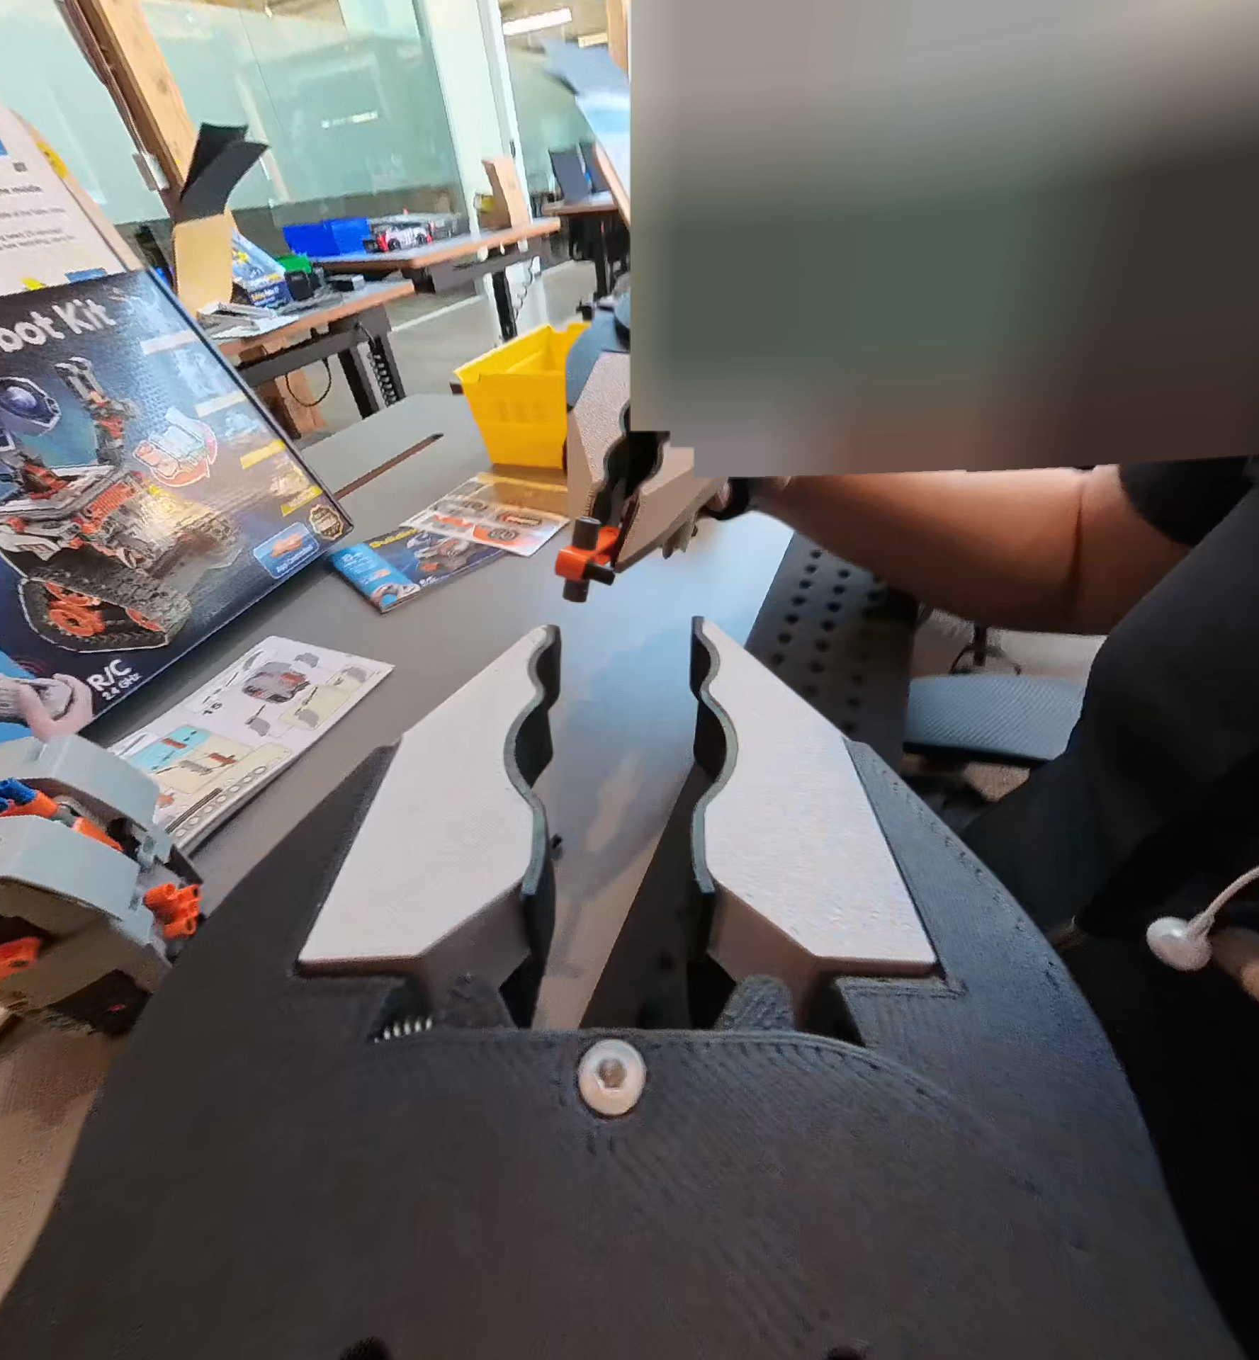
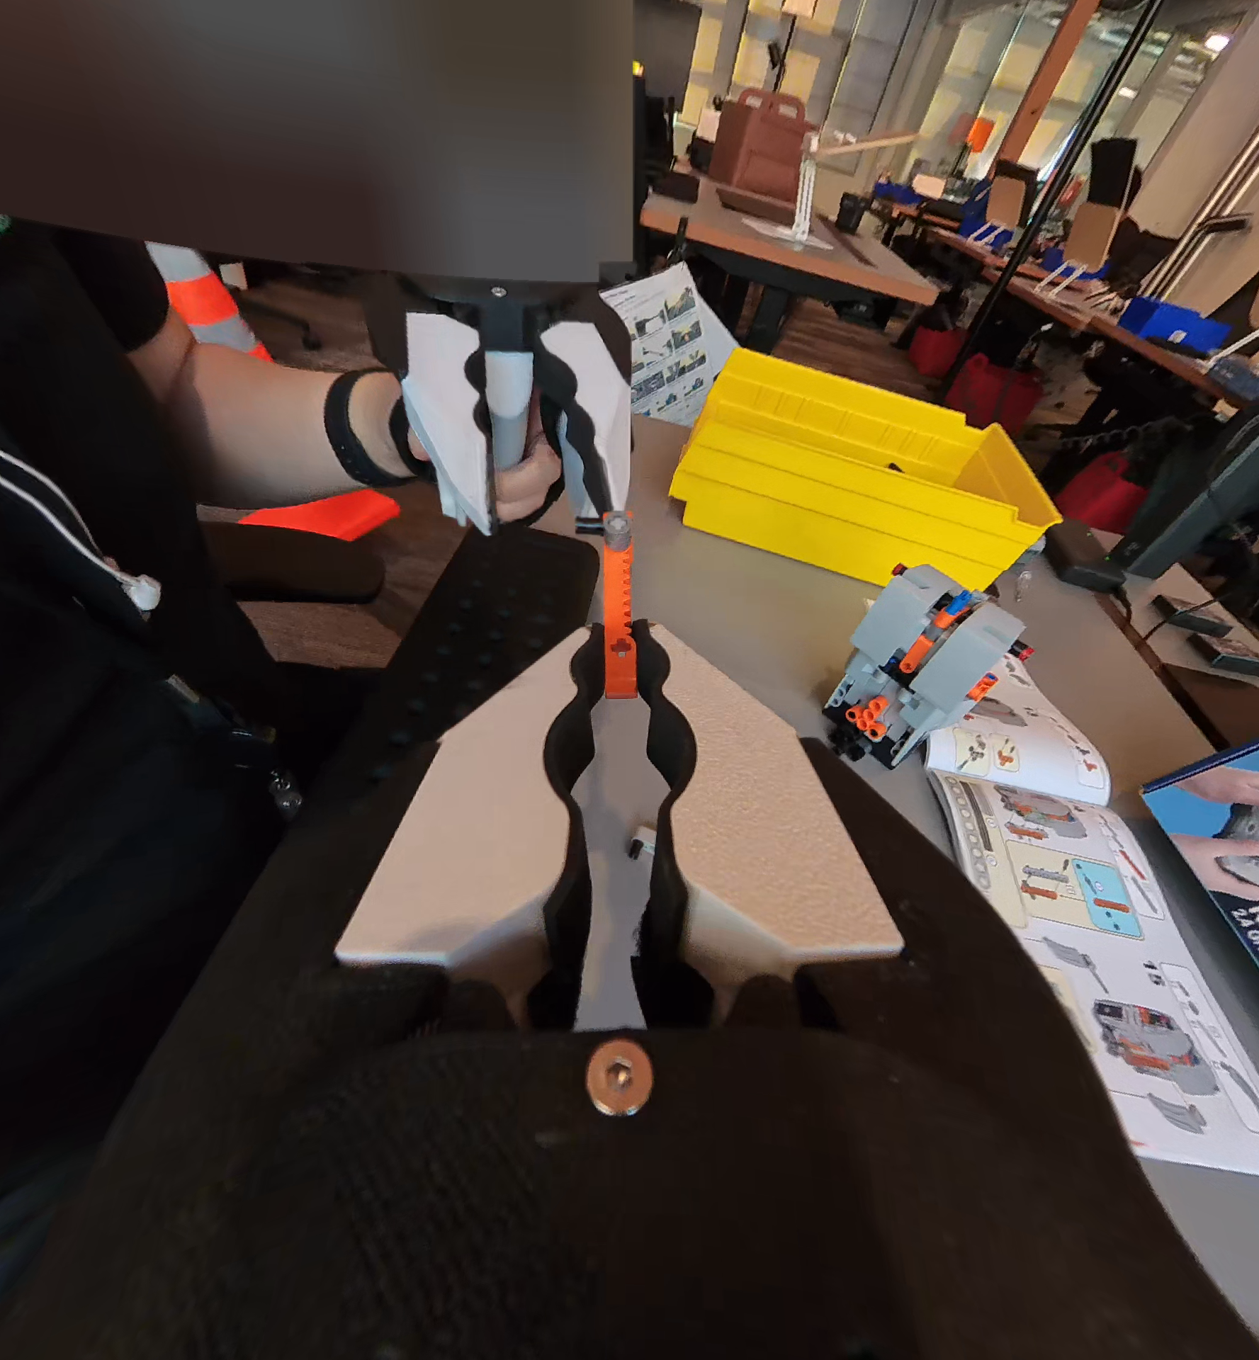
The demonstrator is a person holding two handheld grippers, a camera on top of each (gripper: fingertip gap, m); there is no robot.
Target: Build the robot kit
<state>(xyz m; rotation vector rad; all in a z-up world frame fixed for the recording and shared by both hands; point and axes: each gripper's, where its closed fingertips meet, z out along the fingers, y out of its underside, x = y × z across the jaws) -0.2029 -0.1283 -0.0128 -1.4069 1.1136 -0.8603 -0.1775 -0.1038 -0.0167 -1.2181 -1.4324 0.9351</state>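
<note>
Left wrist view: left gripper [image 1: 622, 640] jaws spread wide, nothing between them, hovering over the dark table [image 1: 611, 706]. Just ahead, right gripper [image 1: 615, 548] pinching an orange toothed beam [image 1: 586, 555], with black pins on its free end, held in the air near the left fingertips, not touching them. At far left, partly built grey-and-orange model [image 1: 59, 861] on the table edge. Beside it an open instruction booklet [image 1: 243, 728], and behind that a blue kit box [image 1: 111, 471] leaning upright. Farther back a small leaflet [image 1: 405, 567], a sticker sheet [image 1: 494, 519] and a yellow bin [image 1: 519, 401].

Right wrist view: right gripper [image 2: 617, 633] jaws nearly closed, clamped on the lower end of the orange toothed beam [image 2: 617, 625]; beam pointing straight out past the fingertips. Grey pin [image 2: 617, 531] and a black pin at its far end. Opposite, left gripper [image 2: 538, 515] with jaws apart, one fingertip [image 2: 600, 486] right by the grey pin; contact not clear. Yellow bin [image 2: 854, 471] to the right on the table [image 2: 744, 625], then the model [image 2: 921, 655], the instruction booklet [image 2: 1097, 935], and the blue kit box [image 2: 1244, 854] corner at the edge.
</note>
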